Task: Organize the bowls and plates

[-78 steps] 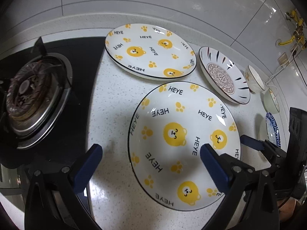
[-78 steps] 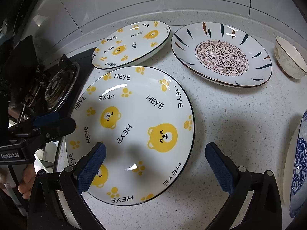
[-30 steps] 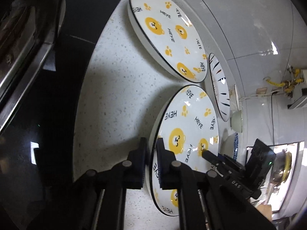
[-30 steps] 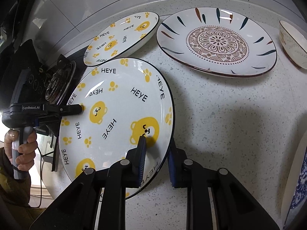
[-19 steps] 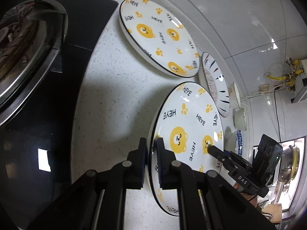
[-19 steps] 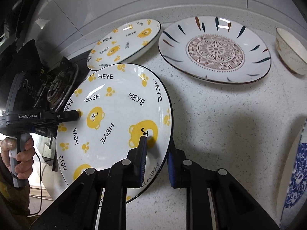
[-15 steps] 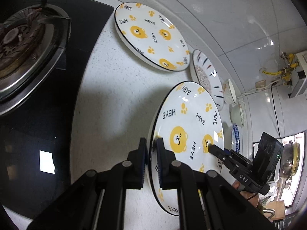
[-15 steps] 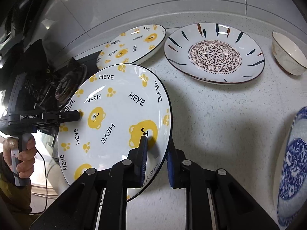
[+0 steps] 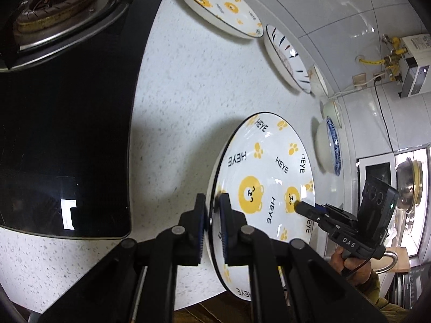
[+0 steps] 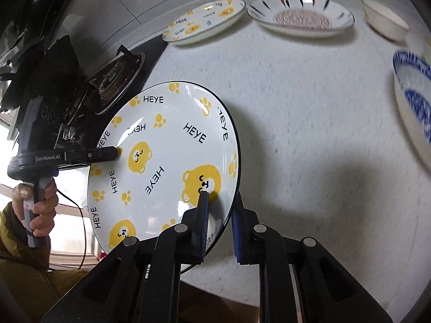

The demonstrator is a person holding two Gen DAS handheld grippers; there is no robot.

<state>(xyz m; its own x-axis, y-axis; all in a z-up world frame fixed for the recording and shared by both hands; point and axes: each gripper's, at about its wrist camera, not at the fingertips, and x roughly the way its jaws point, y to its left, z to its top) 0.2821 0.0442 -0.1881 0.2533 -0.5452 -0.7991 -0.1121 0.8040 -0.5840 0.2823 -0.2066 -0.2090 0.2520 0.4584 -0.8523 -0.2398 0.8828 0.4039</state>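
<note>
Three plates (image 10: pixel 204 20) beyond, none obstructing.

A home kitchen: a gas burner (image 9: pixel 54 2) set in a black glass hob (image 9: pixel 67 123) fills the upper left of the left wrist view, beside a speckled white stone desk (image 9: pixel 188 86). White wall tiles (image 9: pixel 336 8) run behind; yellow gas fittings (image 9: pixel 390 53) sit upper right.

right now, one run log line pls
held: bear plate | left gripper: shut on rim | right gripper: shut on opposite rim | plate: off counter
</note>
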